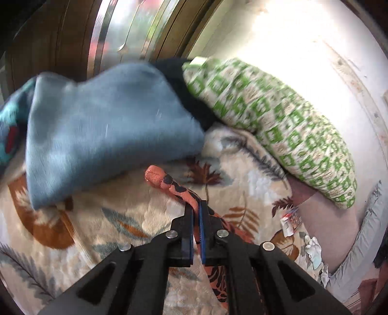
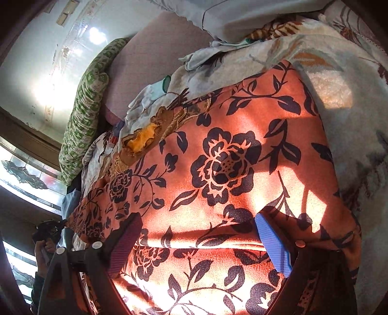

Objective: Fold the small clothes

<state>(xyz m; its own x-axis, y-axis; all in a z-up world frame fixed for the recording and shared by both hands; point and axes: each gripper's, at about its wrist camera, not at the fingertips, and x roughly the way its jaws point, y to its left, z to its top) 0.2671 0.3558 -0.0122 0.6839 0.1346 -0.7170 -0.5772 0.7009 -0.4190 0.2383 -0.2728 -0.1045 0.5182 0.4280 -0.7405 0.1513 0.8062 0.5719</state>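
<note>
An orange garment with a black flower print (image 2: 218, 157) lies spread on a leaf-patterned blanket (image 2: 339, 101) on a bed. My left gripper (image 1: 196, 206) is shut on a bunched edge of this orange cloth (image 1: 167, 181) and holds it just above the blanket. In the right wrist view the left gripper (image 2: 48, 230) shows at the garment's far left corner. My right gripper (image 2: 197, 230) is open, its blue pads (image 2: 274, 244) wide apart right over the garment's near part, holding nothing.
A folded blue-grey cloth (image 1: 104, 130) and a green-patterned pillow (image 1: 278, 126) lie behind the left gripper. White gloves (image 2: 150, 97) and a grey cover (image 2: 242, 17) lie beyond the garment. A wall and a window (image 1: 126, 29) stand behind the bed.
</note>
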